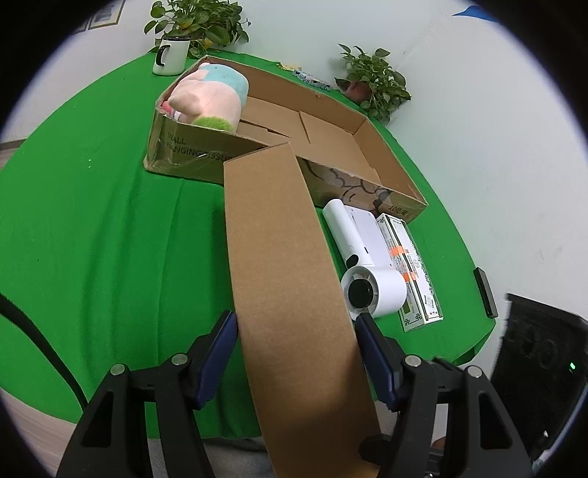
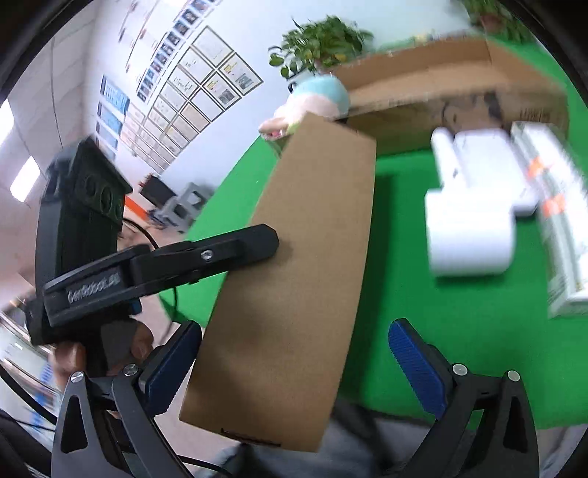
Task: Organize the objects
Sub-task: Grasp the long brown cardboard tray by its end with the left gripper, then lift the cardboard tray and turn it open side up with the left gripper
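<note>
Brown cardboard, a long flap [image 1: 290,279] of the open box [image 1: 382,165], reaches out past the green table [image 1: 92,220] and runs between the parted fingers of the left gripper [image 1: 296,342], which do not visibly press it. The right gripper [image 2: 294,364] is spread wide, holding nothing. Inside the box lies a plush toy [image 1: 209,97]; beside the flap, a white fan [image 1: 367,264].

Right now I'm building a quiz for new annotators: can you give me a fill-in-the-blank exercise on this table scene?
1. The plush toy lies inside the ____.
2. The tablecloth is coloured ____.
3. The white handheld fan lies beside the long cardboard flap, on the ____.
4. The plant behind the box grows in a white ____.

Missing words: cardboard box; green; tablecloth; mug
</note>
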The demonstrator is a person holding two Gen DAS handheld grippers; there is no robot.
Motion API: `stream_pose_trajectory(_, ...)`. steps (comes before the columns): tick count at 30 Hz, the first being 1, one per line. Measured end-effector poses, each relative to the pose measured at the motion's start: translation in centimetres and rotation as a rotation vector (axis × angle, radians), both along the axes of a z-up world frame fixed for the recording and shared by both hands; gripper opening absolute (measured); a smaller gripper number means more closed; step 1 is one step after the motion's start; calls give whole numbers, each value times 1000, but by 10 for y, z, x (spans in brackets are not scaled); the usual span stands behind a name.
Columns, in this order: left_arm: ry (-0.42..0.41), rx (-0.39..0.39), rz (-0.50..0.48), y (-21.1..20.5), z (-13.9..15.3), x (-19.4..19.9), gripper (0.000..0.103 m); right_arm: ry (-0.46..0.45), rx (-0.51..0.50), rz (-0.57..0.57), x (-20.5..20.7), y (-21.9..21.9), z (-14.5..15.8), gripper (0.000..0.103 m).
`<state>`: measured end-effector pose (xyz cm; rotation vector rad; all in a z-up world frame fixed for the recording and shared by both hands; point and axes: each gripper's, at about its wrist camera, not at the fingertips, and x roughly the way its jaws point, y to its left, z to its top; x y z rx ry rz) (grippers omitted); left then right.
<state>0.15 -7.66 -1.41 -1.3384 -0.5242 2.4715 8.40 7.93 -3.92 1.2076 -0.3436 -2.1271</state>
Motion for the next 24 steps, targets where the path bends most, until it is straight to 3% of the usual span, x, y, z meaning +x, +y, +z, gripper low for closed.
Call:
stream_pose_trajectory(5,23,-15,-25,12,6,1,64,78,85,-18,17,7,22,102)
stream_pose_trajectory(8,50,1,-63,19,13,6,57,107,123,-37,24,15,27,102)
stream_pose_trajectory(17,83,29,-197,73,11,-3,57,93,135,-120,56,61,18,102)
stream_pose_trajectory(24,111,6,-270,102,12,-12,57,159,158,-145,71,70,38,102)
